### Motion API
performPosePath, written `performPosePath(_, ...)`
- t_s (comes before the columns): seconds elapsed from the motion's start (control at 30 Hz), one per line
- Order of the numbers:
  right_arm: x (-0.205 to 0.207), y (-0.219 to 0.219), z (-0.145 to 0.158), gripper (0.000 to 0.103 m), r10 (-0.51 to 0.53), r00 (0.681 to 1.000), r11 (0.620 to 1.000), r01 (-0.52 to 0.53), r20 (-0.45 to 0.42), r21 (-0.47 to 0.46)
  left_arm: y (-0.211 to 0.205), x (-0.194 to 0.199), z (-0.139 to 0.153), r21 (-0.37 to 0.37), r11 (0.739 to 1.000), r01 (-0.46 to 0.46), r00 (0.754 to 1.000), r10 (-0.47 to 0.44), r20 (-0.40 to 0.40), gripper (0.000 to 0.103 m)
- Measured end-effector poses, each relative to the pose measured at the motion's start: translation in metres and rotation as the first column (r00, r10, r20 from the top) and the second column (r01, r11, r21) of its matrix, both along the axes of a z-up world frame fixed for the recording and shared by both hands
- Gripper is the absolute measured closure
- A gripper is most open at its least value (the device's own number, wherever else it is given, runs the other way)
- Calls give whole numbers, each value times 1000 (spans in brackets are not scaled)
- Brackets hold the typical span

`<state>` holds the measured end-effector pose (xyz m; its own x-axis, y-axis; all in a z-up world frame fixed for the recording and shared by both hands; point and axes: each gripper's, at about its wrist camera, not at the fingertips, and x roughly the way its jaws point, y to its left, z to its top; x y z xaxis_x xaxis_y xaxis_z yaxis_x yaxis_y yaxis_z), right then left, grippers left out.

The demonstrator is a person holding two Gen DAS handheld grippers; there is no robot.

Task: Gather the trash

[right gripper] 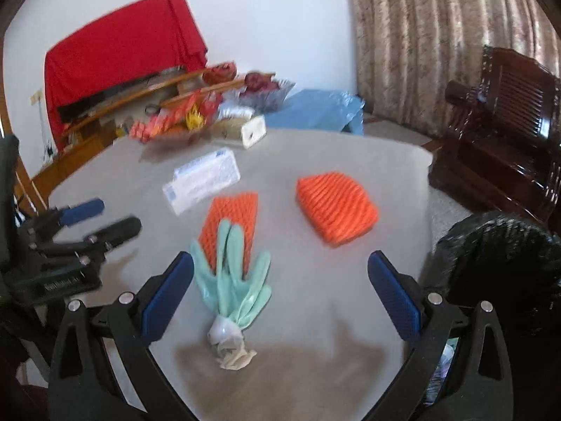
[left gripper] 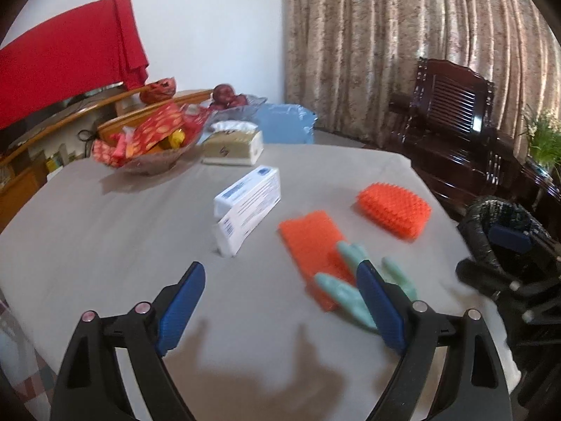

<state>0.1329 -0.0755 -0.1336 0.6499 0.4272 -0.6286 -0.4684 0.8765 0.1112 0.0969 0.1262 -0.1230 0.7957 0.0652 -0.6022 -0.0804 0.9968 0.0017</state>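
A crumpled teal glove (right gripper: pixel 235 280) lies on the grey table (right gripper: pixel 315 315), its fingers over a flat orange foam net (right gripper: pixel 231 221). A second, puffier orange foam net (right gripper: pixel 335 207) lies to the right. A white box with blue print (right gripper: pixel 203 179) lies further back. My right gripper (right gripper: pixel 280 294) is open and empty above the glove's near end. My left gripper (left gripper: pixel 280 305) is open and empty; the glove (left gripper: pixel 350 287) and flat net (left gripper: pixel 312 245) lie by its right finger. The box (left gripper: pixel 245 203) and second net (left gripper: pixel 394 208) lie beyond.
A black woven bin (right gripper: pixel 501 266) stands off the table's right edge, also in the left wrist view (left gripper: pixel 505 231). At the back are a snack bowl (left gripper: pixel 147 140), a tissue box (left gripper: pixel 235 144) and a fruit dish (left gripper: pixel 235 103). A dark wooden chair (left gripper: pixel 452 122) stands right.
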Motion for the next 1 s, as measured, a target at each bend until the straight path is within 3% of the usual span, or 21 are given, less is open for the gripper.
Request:
performPosePath(0.2, 7, 16, -29, 8, 16, 996, 1000, -18, -83, -17, 13, 1, -9, -16, 1000, -23, 1000, 23, -13, 17)
performPosePath(0.67, 4, 38, -60, 27, 71, 985, 993, -85, -157, -86, 22, 3, -23, -34, 999, -36, 998, 35, -45, 17)
performPosePath(0.83, 1, 45, -65, 43, 91, 983, 986, -111, -162, -122, 22, 5, -23, -42, 998, -38, 998, 36, -48, 17)
performPosePath(1.0, -1, 46, -62, 66, 129, 978, 985, -146, -164, -97, 21, 7, -24, -49, 998, -36, 998, 33, -54, 17)
